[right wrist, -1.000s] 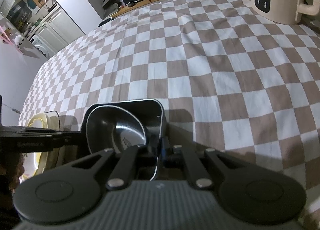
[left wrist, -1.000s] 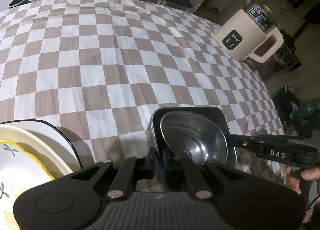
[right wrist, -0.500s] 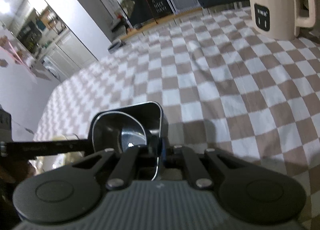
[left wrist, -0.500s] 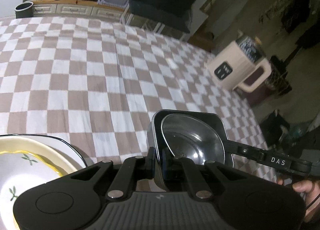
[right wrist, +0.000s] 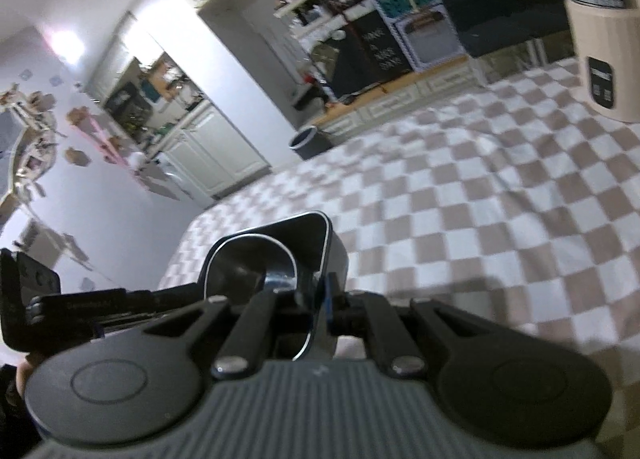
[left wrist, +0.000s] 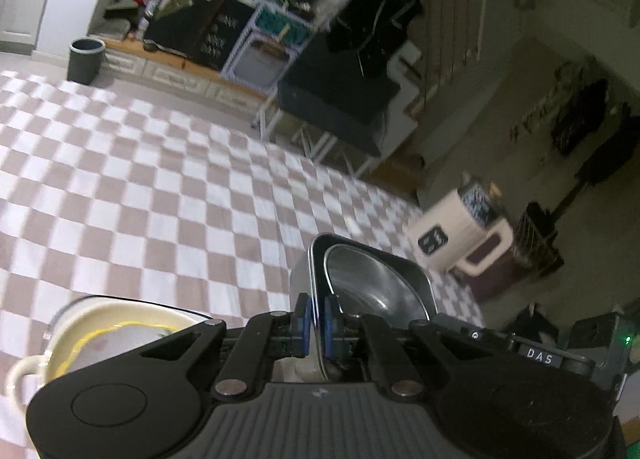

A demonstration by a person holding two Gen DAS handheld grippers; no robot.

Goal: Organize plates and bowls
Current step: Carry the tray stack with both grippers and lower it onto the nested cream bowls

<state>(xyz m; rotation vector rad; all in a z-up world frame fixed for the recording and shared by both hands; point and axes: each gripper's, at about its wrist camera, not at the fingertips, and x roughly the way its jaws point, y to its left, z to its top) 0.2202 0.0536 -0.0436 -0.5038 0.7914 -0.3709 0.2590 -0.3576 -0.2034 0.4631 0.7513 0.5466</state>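
Observation:
A square black dish with a steel bowl nested in it hangs above the checked tablecloth. My left gripper is shut on the dish's left wall. My right gripper is shut on the opposite wall of the same black dish, with the steel bowl inside it. Each view shows the other gripper's arm reaching to the dish. A stack of cream and yellow-rimmed plates lies below left on the cloth, partly hidden by my left gripper.
A beige electric kettle stands at the table's far right edge and shows again as the kettle. A dark bin stands on the floor beyond the table. A cream cup handle pokes out beside the plate stack.
Both grippers have lifted the black dish with its steel bowl off the cloth and tilted upward. The room beyond the table now fills the upper part of both views.

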